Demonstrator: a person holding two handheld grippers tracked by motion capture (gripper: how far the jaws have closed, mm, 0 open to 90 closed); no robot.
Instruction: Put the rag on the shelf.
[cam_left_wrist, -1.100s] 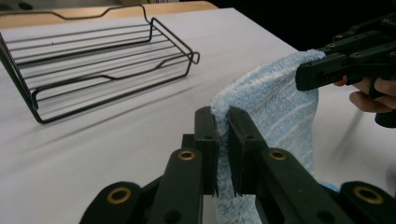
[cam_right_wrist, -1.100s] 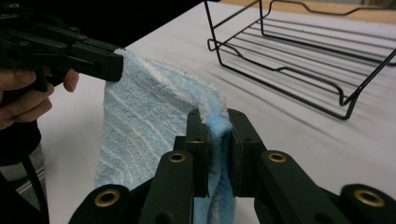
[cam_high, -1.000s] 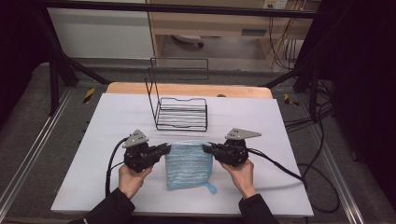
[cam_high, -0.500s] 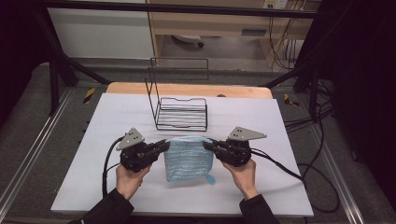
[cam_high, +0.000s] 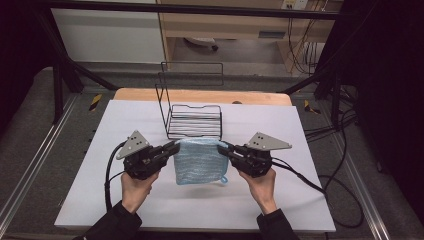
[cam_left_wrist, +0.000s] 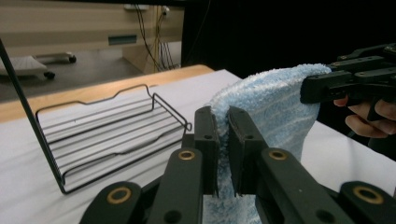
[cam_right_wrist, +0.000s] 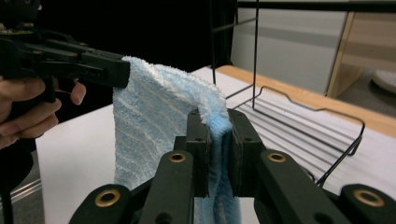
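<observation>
1. High view: light blue terry cloth (cam_high: 199, 161) hung between left gripper (cam_high: 175, 147) and right gripper (cam_high: 223, 147), clear of white surface (cam_high: 300, 150), just before black wire rack (cam_high: 194, 121).
2. Fingers pinching top corners only; shallow hold, likely to slip.
3. Hanging loop (cam_high: 224, 179) liable to snag rack wires.
4. Uneven pull would skew cloth.

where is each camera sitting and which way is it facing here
High view: fixed above the person's side, looking forward and down on the table; both hands and forearms show, left hand-held gripper and right hand-held gripper each shut on a top corner of the blue towel.
Left gripper view: rides the left hand-held gripper, looking along its jaws at the towel, wire rack beyond.
Right gripper view: rides the right hand-held gripper, facing the towel.
Shared: both gripper views show the towel, the rack and the other hand-held gripper.
</observation>
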